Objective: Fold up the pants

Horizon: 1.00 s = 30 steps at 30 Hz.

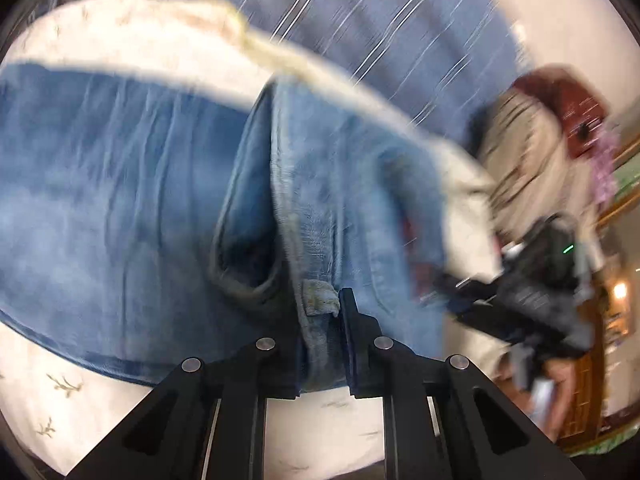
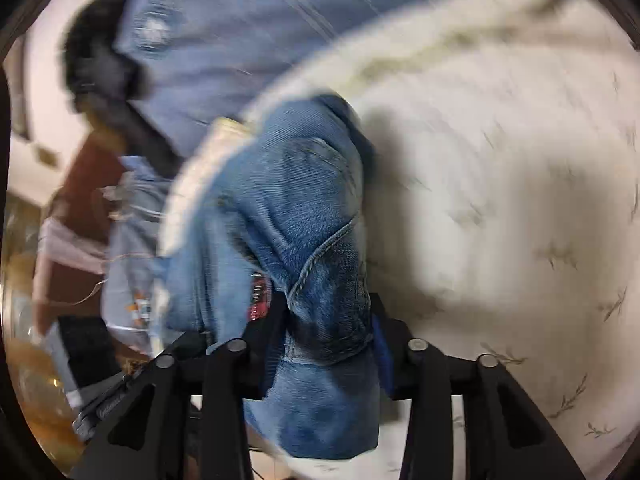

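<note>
Item one: blue denim pants (image 1: 120, 208), spread over a white sheet with a sprig print (image 1: 52, 392), filling my left view from nine o'clock to the centre; a second bunch (image 2: 304, 216) rises at the centre of my right view.

Item two: left gripper (image 1: 320, 320), at six o'clock, jaws narrow, pinching a folded waistband edge with a belt loop.

Item three: right gripper (image 2: 324, 320), at six o'clock, jaws partway apart, clamped on a thick wad of denim with a seam.

Item four: blue striped cloth (image 1: 360, 12), at twelve o'clock.

Item five: I see the right-hand gripper's dark body (image 1: 532, 292) at four o'clock, blurred.
</note>
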{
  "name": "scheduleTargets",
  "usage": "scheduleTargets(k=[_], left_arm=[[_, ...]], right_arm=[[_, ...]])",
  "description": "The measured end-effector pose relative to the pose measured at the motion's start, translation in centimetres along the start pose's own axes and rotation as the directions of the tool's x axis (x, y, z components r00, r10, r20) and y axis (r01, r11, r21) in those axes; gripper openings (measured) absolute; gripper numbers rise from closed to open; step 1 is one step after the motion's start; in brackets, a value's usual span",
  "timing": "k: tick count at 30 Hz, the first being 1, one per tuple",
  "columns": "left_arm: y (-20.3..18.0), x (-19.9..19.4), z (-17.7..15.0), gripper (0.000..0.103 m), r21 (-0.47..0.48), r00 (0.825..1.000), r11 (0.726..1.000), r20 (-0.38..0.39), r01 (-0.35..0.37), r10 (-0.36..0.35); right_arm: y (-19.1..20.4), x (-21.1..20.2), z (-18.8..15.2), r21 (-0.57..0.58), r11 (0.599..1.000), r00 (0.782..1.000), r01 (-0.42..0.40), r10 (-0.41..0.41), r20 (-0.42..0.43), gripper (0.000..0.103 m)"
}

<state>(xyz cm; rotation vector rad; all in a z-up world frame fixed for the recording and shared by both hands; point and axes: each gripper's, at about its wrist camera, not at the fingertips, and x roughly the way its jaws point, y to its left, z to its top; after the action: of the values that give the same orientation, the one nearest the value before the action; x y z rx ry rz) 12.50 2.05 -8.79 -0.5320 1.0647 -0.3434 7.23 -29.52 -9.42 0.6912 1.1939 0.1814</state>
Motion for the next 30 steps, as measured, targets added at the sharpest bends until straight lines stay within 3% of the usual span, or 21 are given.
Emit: scheduleTargets(k=[2,7,9,11,14,17,21,26,30], left_arm=[[-0.1,-0.4,-0.7,0.014,0.007,1.000,1.000,0.026,0.005,-0.005],[-1.5,-3.4,-1.7,0.013,0.075,0.987,0.993,0.130,0.087,-0.096],[-1.1,-2.9,-1.8,0.015,0.061,0.992,0.998,0.124,0.017,-0.024],[-0.2,-1.3,-2.3,0.018,0.044,0.996,0.998,0.068,-0.055,0.052],[0.2,-1.6,-2.8,0.024,0.017,0.997,0.999,0.068,-0.042,0.041],[-0.5,-2.9,-3.0,0.032,0.058,0.988,0.994,0.127,-0.096,0.088],[-1.2,-3.5,-3.1,0.034,0.092,0.977,0.984,0.165,-0.151,0.135],[-2.7,-4.0,-3.9,0.036,0.142,0.963,0.968,0.202,-0.208,0.178],[-2.6,-4.2,-4.3,0.041,0.140,0.965,0.967,0.189,-0.211,0.183]], right_arm=[[-0.3,-0.1,0.0,0.016,0.999,0.999,-0.036,0.036,0.002,0.047],[2.4,-0.2,-0.5,-0.108,0.990,0.993,0.096,-0.088,0.073,0.049],[1.9,-0.3,-0.5,-0.113,0.988,0.993,0.103,-0.095,0.073,0.050],[2.2,-0.1,-0.3,-0.107,0.990,0.994,0.092,-0.085,0.065,0.051],[3.0,-0.1,-0.2,-0.111,0.988,0.992,0.110,-0.103,0.073,0.055],[3.7,-0.6,-0.3,-0.127,0.983,0.988,0.132,-0.121,0.095,0.059],[4.0,-1.3,-0.6,-0.116,0.986,0.988,0.120,-0.106,0.114,0.060],[6.1,-4.0,-2.1,-0.180,0.969,0.957,0.171,-0.120,0.264,0.061],[8.4,-4.7,-3.5,-0.279,0.947,0.941,0.158,-0.060,0.332,0.067]])
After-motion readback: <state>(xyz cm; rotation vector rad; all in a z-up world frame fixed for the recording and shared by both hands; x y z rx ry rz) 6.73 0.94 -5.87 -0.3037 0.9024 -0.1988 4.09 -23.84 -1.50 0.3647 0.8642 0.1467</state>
